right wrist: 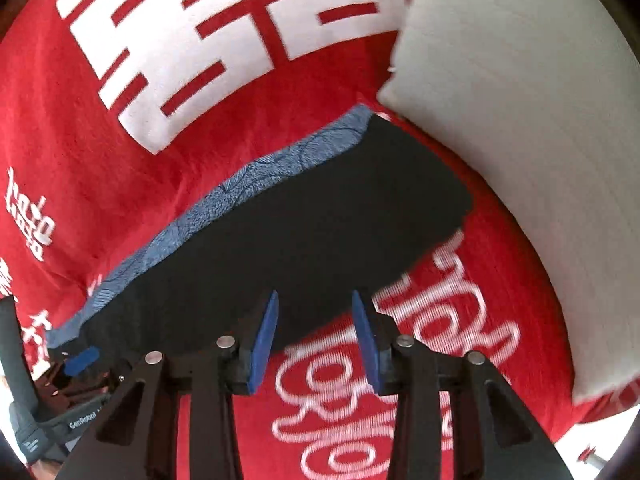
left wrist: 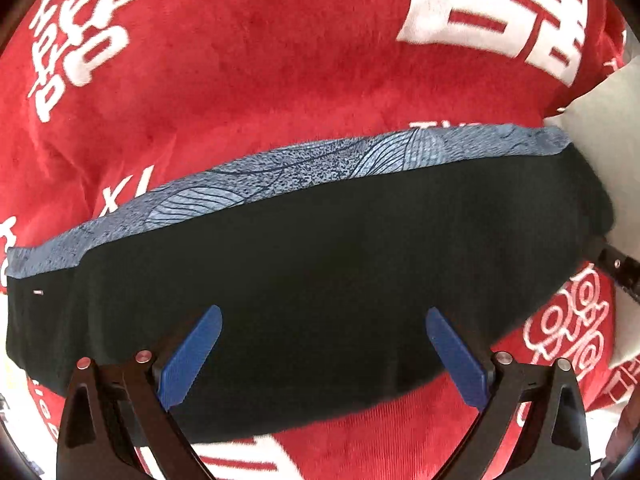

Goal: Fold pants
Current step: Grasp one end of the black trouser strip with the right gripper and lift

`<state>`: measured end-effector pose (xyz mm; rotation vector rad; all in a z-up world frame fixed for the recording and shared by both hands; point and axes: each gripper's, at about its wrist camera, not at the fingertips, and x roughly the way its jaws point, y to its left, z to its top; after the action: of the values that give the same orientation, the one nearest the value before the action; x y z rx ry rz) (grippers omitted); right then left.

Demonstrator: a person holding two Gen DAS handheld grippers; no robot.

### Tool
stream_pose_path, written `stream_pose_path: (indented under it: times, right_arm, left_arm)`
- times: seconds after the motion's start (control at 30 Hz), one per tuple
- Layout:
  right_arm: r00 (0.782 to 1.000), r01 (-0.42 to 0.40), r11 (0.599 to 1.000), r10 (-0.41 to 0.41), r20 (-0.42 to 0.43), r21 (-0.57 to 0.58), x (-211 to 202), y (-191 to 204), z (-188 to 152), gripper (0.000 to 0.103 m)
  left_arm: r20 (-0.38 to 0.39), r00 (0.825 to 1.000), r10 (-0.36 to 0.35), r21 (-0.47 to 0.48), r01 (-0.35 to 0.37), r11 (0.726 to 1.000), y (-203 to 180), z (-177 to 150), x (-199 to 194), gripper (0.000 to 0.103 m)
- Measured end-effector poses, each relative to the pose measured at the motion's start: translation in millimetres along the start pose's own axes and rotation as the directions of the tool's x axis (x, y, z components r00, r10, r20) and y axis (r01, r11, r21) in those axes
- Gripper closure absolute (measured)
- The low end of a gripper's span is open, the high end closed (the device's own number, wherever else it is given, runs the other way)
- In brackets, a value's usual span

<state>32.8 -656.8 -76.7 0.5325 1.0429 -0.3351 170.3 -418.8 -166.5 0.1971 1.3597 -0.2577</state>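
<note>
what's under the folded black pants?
The black pants lie on a red blanket with white lettering, which shows on all sides. A blue patterned layer peeks out along the far edge. Whatever else is beneath the black fabric is covered.

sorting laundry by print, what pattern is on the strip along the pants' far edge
Blue-grey with dark leaf-vein line work on the strip, against the plain black pants; clearest in the left wrist view.

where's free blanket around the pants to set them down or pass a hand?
Widest free patch: red blanket beyond the blue patterned edge of the black pants. A narrower strip lies on the near side, under the right gripper. Crowded at the pants' end beside the white pillow, which nearly touches them.
</note>
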Motion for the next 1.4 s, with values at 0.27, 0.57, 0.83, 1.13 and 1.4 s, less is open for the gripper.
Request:
stream_pose_path:
  times: [0.27,0.57,0.83,1.13,1.4]
  right_arm:
    - [0.998,0.038,0.993,-0.032,-0.050,0.114,21.4,-42.7,4.9,0.059]
    - [0.989,-0.111,0.961,0.131,-0.065,0.253,10.1,-70.5,-22.5,0.047]
    - [0.934,-0.329,0.860,0.358,-0.003,0.390,15.4,-76.6,-42.7,0.046]
    - [0.873,-0.473,0.715,0.460,0.163,0.514,28.2,-97.4,-56.6,0.043]
    - [0.834,-0.550,0.671,0.468,0.291,0.497,43.7,-98.6,-36.0,0.043]
  left_arm:
    - [-0.049,0.998,0.031,-0.012,-0.032,0.999,-4.9,-0.7,20.7,0.000]
    - [-0.050,0.998,0.038,-0.006,-0.039,0.999,-9.5,-1.3,22.8,0.000]
    - [-0.034,0.998,0.049,-0.004,-0.049,0.999,-15.5,-0.1,16.3,0.000]
    - [0.018,1.000,0.023,0.025,-0.023,0.999,-48.8,17.8,15.6,0.000]
    - [0.026,1.000,0.001,0.006,-0.002,1.000,-49.7,8.5,27.7,0.000]
